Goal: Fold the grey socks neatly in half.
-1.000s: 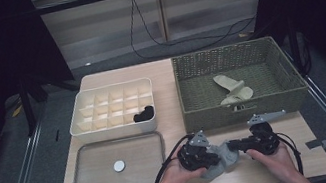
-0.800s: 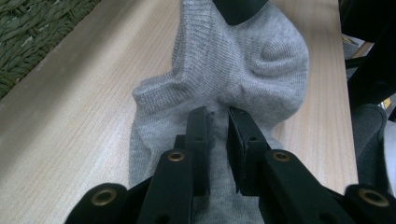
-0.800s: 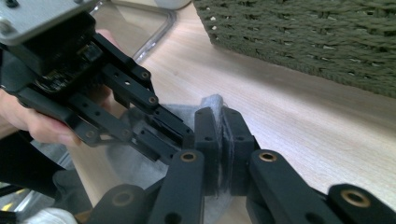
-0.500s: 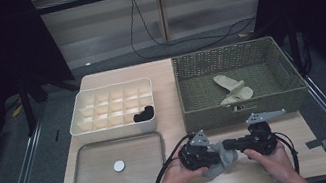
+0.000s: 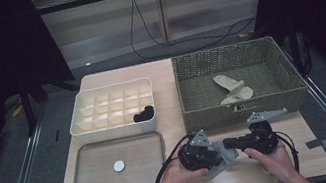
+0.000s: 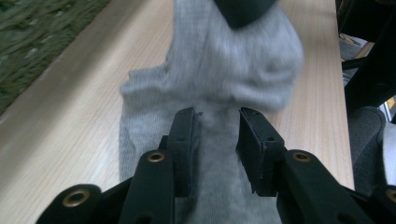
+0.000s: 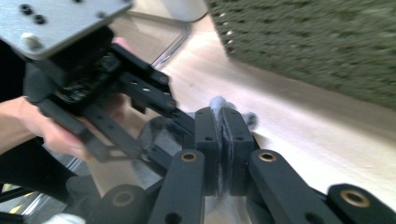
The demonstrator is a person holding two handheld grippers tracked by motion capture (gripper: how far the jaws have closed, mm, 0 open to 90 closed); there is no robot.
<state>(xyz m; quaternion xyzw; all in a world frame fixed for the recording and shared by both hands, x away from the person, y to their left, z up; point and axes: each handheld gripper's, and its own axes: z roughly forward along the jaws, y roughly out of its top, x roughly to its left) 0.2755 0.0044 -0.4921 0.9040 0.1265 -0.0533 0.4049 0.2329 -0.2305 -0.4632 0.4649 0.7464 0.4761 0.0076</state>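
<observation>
Grey sock (image 5: 220,155) on the table's (image 5: 176,119) near edge between both grippers in the high view, left gripper (image 6: 215,135) jaws just opening and parted around the sock in its view, right gripper (image 7: 223,140) clamped on a sock fold in its view.

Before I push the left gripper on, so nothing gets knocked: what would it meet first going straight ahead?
Likely the bunched grey sock just beyond the left gripper, then the right gripper's dark tip above it; depth is uncertain.

Grey sock (image 6: 219,84), olive-green basket (image 5: 266,53)
</observation>
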